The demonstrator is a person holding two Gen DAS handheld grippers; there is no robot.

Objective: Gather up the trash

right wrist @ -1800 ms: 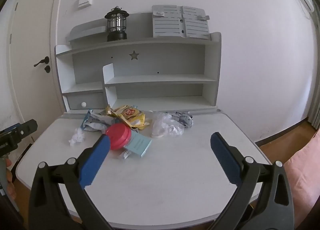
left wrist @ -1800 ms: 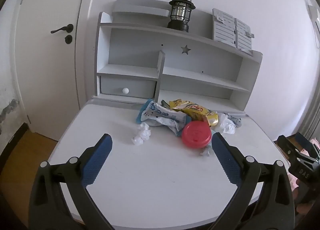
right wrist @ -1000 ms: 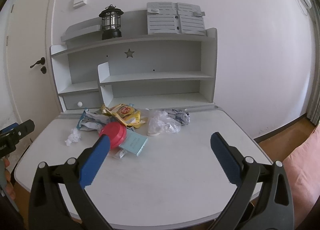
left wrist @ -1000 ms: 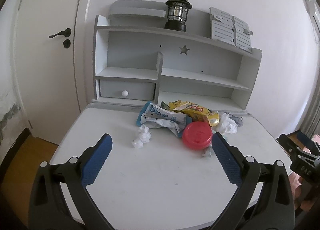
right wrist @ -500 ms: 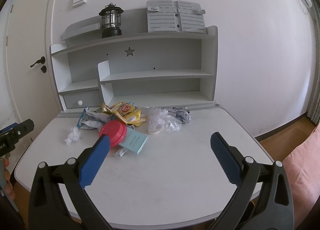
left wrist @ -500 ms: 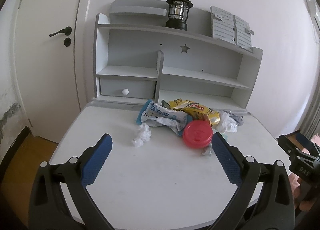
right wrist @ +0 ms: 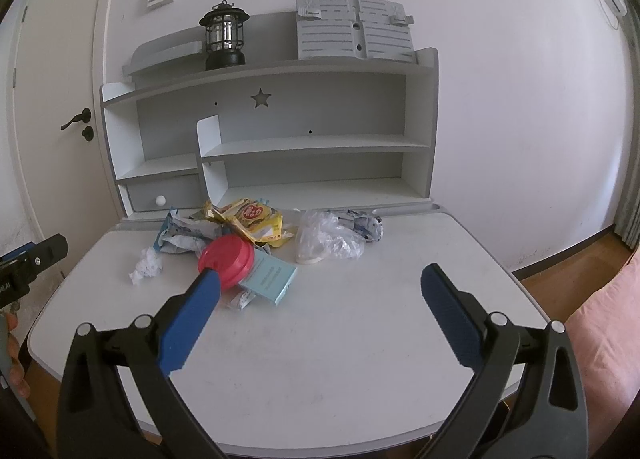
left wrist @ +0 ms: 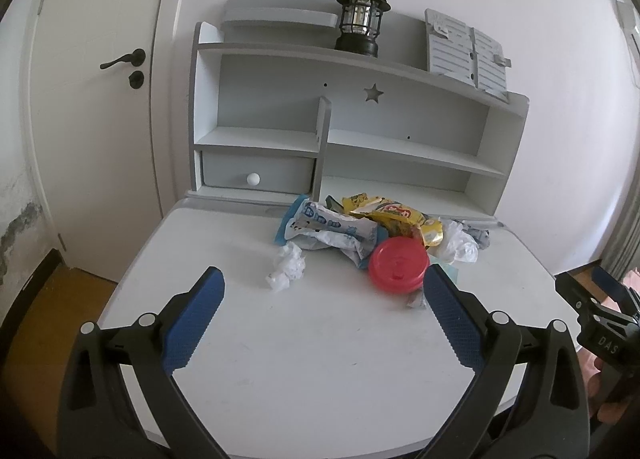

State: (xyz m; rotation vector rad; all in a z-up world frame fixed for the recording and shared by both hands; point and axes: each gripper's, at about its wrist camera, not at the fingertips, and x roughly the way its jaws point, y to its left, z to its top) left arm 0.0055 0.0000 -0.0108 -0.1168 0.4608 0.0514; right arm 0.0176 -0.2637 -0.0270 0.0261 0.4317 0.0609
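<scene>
The left gripper (left wrist: pixel 322 279) and the right gripper (right wrist: pixel 320 279) both hover over the white desk (right wrist: pixel 340 339), jaws spread wide and empty. The trash pile (right wrist: pixel 248 235), with its red lid (left wrist: pixel 398 270), lies just ahead of their fingertips.

white desk (left wrist: pixel 320 359), grey hutch (left wrist: pixel 400 147), door (left wrist: pixel 92 119)

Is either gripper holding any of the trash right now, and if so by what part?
Nothing is held. The left gripper and the right gripper are both open above the desk, short of the trash pile.
</scene>
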